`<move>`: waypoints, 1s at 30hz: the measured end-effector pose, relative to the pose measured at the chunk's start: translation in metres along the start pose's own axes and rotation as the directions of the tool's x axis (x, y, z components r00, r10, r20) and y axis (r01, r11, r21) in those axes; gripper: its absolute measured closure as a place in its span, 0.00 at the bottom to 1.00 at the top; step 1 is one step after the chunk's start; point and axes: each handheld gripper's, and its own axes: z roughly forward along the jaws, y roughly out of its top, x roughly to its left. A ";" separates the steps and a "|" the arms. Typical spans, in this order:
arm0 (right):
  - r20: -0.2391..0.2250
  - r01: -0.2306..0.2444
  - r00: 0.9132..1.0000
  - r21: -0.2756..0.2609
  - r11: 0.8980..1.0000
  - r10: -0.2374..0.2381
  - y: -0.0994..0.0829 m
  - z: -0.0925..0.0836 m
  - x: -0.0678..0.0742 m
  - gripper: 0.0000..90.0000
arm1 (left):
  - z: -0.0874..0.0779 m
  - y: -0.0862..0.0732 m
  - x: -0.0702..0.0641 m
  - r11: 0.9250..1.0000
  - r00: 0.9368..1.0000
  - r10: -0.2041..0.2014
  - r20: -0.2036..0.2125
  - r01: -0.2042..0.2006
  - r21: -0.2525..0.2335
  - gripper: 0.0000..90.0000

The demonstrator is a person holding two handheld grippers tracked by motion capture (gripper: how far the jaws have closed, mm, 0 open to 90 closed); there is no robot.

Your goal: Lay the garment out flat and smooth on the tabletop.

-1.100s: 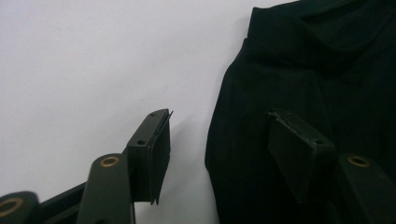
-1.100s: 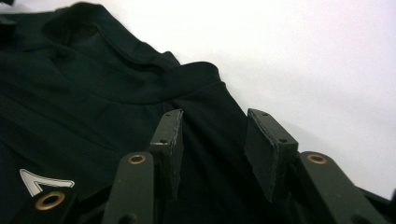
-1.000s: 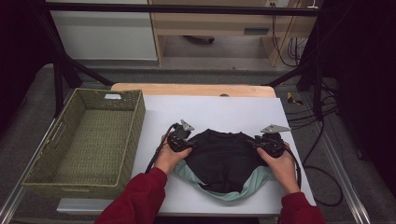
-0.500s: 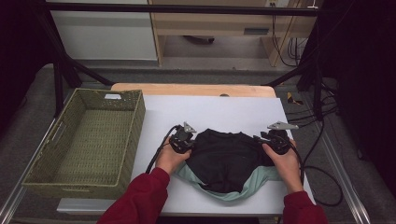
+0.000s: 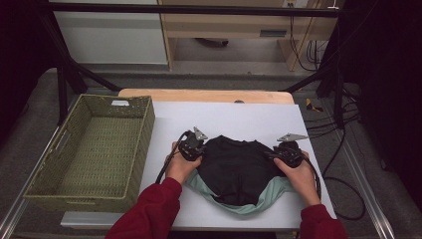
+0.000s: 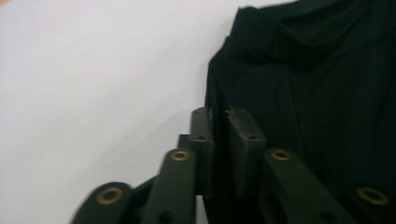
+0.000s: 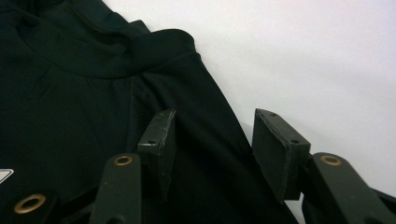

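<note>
A black garment (image 5: 239,169) lies on the white table (image 5: 229,117), with a mint-green layer (image 5: 271,191) showing along its near edge. My left gripper (image 5: 198,148) sits at the garment's left edge. In the left gripper view its jaws (image 6: 219,114) have just been opening; they stand a narrow gap apart with the fabric edge (image 6: 303,93) between them, not pinched. My right gripper (image 5: 281,152) is at the garment's right edge. In the right gripper view it (image 7: 212,116) is open and has been widening, straddling the black cloth (image 7: 70,93).
A green woven basket (image 5: 89,149) stands at the table's left side. A wooden board (image 5: 209,95) runs along the far edge. Cables (image 5: 343,199) hang off the right side. Bare white table lies beyond the garment.
The right gripper shifted slightly outward and came back. The left hand stayed put. The garment's far edge now lies a little flatter.
</note>
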 end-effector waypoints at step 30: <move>0.041 0.095 0.995 -0.183 0.978 -0.089 0.026 -0.046 0.024 0.98 | -0.031 0.013 0.005 0.993 0.997 -0.057 0.044 0.061 -0.099 0.98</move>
